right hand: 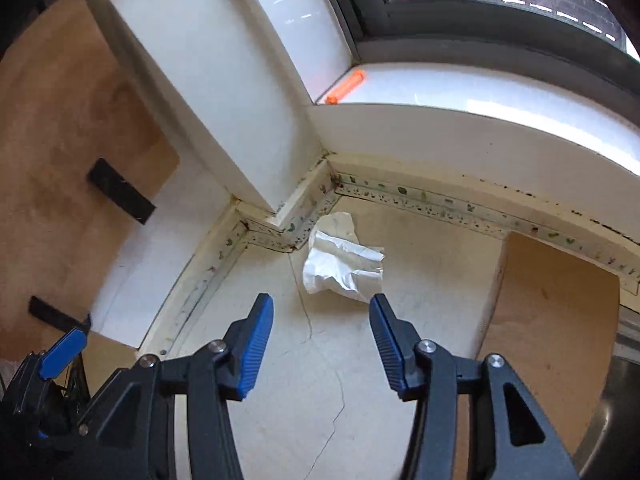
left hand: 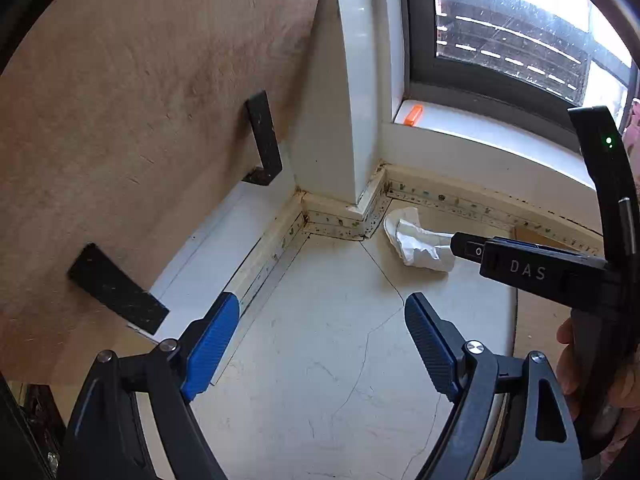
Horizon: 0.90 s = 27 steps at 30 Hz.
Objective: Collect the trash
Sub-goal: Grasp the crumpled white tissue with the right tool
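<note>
A crumpled white paper (left hand: 416, 240) lies on the pale cracked floor in the corner, below the window wall. In the right wrist view the same paper (right hand: 340, 264) sits just beyond the blue fingertips of my right gripper (right hand: 322, 302), which is open with nothing between its pads. My left gripper (left hand: 322, 320) is open too, empty, over bare floor to the left of the paper. The black body of the right tool (left hand: 520, 264) reaches in from the right of the left wrist view, its tip by the paper. A hand (left hand: 572, 360) holds that tool.
A plywood panel (left hand: 120, 120) with black brackets (left hand: 264, 140) stands on the left. A white pillar (right hand: 224, 92) and speckled skirting (right hand: 440, 204) close the corner. An orange object (left hand: 413, 115) lies on the window sill. A brown board (right hand: 552, 312) covers the floor at right.
</note>
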### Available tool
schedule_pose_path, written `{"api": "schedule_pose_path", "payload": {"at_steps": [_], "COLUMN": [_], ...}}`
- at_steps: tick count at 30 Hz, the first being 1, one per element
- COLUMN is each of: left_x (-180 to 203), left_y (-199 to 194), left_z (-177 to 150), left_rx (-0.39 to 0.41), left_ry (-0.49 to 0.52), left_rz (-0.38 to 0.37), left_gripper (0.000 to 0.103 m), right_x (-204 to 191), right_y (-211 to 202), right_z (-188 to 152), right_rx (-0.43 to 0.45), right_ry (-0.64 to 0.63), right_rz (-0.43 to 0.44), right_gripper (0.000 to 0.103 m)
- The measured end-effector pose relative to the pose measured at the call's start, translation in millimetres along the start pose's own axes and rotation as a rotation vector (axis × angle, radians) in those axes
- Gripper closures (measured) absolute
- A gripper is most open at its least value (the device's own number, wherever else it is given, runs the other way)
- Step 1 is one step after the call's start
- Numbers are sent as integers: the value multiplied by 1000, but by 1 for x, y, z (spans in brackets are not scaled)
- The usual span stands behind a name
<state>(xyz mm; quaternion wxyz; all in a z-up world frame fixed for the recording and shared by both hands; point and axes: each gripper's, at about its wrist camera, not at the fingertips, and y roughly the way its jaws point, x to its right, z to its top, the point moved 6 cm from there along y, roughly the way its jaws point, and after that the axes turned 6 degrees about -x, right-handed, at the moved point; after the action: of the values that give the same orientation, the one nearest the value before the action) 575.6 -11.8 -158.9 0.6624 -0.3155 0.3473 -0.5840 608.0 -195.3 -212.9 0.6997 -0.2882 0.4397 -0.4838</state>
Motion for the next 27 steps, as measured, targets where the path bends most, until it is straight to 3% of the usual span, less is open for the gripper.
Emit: {"api": "schedule_pose_path", "payload": {"at_steps": [8, 16, 19, 20, 27], "left_x": [-3, -5, -4, -5, -5], "left_y": [64, 92, 94, 93, 76], "left_z": [8, 7, 5, 4, -9], "left_rx": [-61, -101, -104, -105, -97], "left_ry": [-59, -98, -100, -99, -82], "left_rz": [22, 27, 25, 26, 10], "left_gripper": [19, 19, 19, 19, 19], "right_x": [25, 19, 10, 6, -1], "right_y": [67, 91, 88, 85, 58], "right_z": [16, 20, 16, 15, 0], "right_rx": [-19, -25, -12, -4, -1], "right_ry": [25, -42, -87, -109, -93], "right_rz": [-8, 43, 61, 53, 77], "right_gripper": [53, 53, 70, 83, 86]}}
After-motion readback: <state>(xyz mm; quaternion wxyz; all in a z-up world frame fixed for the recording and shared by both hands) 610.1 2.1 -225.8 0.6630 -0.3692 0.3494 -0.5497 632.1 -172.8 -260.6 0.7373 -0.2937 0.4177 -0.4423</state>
